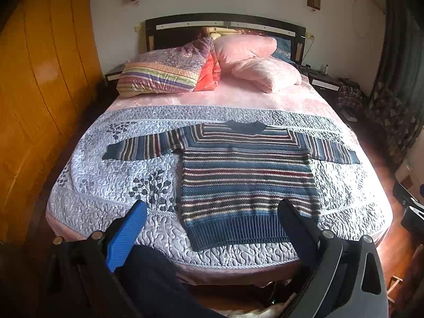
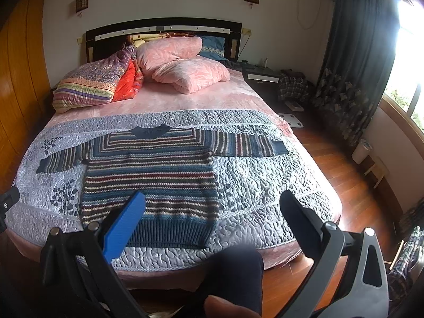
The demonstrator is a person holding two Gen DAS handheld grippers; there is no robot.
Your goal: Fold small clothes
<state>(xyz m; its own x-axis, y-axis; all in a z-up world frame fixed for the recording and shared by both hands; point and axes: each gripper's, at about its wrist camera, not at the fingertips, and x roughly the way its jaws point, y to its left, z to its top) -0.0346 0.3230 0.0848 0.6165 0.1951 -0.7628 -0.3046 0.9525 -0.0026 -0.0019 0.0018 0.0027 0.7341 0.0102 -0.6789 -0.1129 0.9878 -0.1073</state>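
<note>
A striped knit sweater in blue, dark red and cream lies flat on the quilted bedspread, both sleeves spread out sideways, collar toward the pillows. In the right wrist view the same sweater sits left of centre. My left gripper hovers well back from the bed's foot, open, with nothing between its blue finger and its black finger. My right gripper is held off the bed as well, open and empty, above the hem's right corner. Neither touches the sweater.
Pillows and folded quilts are piled at the headboard. A wooden wardrobe lines the left side. A nightstand, a floor scale and curtains stand to the right over wooden floor. A person's dark-clothed leg is below the grippers.
</note>
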